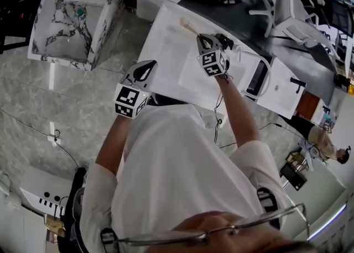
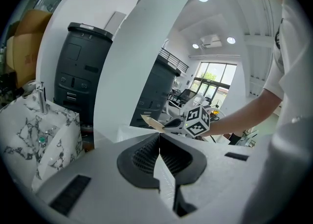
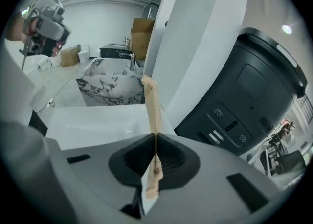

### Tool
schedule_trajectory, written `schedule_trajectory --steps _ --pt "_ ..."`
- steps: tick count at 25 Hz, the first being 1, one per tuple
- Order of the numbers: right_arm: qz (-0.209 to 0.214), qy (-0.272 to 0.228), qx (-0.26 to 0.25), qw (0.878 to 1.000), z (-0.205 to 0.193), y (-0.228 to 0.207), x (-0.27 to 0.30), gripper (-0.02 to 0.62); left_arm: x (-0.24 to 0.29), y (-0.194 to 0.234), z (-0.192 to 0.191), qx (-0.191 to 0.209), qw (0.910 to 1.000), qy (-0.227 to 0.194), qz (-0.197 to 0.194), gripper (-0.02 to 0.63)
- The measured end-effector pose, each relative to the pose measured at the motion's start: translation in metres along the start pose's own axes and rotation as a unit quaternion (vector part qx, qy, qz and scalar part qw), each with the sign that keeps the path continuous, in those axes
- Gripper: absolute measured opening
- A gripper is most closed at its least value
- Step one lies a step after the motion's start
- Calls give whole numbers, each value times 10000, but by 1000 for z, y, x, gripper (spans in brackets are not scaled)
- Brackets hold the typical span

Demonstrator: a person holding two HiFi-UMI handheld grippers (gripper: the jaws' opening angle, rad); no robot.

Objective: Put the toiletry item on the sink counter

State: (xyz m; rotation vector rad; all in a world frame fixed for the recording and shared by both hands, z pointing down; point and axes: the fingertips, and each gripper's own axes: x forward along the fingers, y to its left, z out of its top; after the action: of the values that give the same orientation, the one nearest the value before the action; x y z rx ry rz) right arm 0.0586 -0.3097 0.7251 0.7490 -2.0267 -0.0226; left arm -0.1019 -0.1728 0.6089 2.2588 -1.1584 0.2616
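Clamping the paper-wrapped toothbrush [image 3: 151,105] in the right gripper [image 3: 155,137] above a white table [image 3: 93,120], sink [image 3: 110,88] well ahead. Holding the left gripper [image 2: 160,140] clenched, empty. Lifted; yet to reach and set down there.

Right gripper [image 1: 203,39] extended forward, jaws clamped — left gripper [image 1: 145,72] nearer, jaws together.

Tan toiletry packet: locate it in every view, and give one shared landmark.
Head view: tan toiletry packet upper centre, projecting from the right gripper.
Left gripper view: mid-frame, small, left of the right gripper's marker cube.
Right gripper view: centre, clamped upright.
Shared landmark: marble sink.
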Motion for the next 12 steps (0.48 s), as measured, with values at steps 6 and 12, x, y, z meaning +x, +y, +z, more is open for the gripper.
schedule_trajectory --steps 6,12 --pt "128 270 -206 9993 -16 -5 44 18 -1 2 -10 -173 9998 53 104 5" --pt "160 450 -324 9983 -29 -6 77 20 0 3 -18 -292 9994 84 195 5"
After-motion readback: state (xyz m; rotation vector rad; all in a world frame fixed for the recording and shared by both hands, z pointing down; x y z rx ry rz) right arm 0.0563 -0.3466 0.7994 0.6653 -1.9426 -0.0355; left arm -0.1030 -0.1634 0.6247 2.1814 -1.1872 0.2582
